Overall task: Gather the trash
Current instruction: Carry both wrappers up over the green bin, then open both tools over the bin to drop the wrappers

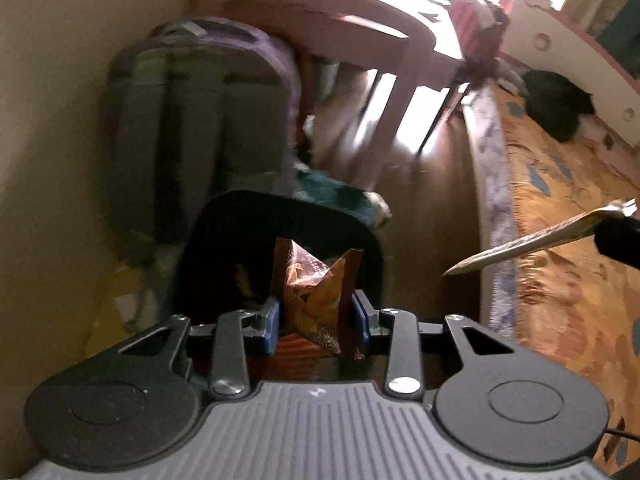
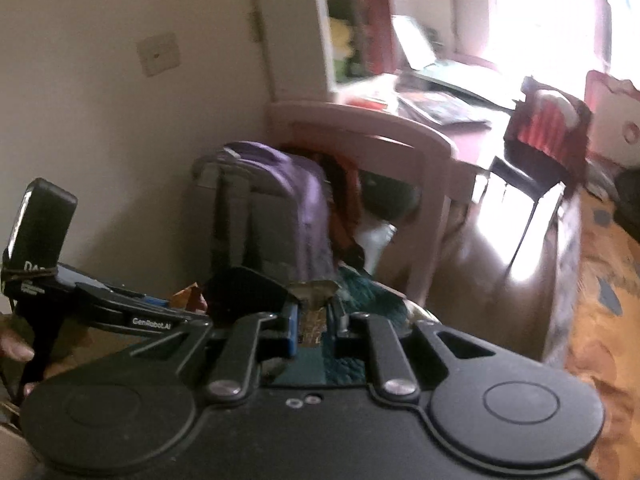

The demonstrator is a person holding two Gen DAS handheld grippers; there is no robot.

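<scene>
My left gripper [image 1: 318, 314] is shut on a crumpled orange and brown snack wrapper [image 1: 316, 280], held just above a black bin [image 1: 216, 240] on the floor. At the right edge of the left wrist view, my right gripper [image 1: 608, 236] holds a flat silvery wrapper [image 1: 532, 242] out over the floor. In the right wrist view, my right gripper [image 2: 315, 320] is shut on that thin wrapper [image 2: 314, 294], whose torn end sticks up between the pads. The left gripper [image 2: 176, 306] with its orange wrapper [image 2: 188, 298] is at the left, beside the bin [image 2: 244, 288].
A purple and grey backpack [image 1: 200, 100] stands against the wall behind the bin. A pink desk [image 1: 320, 12] and a chair are farther back. A bed with an orange patterned cover [image 1: 560, 200] runs along the right. Brown floor [image 1: 432, 200] lies between them.
</scene>
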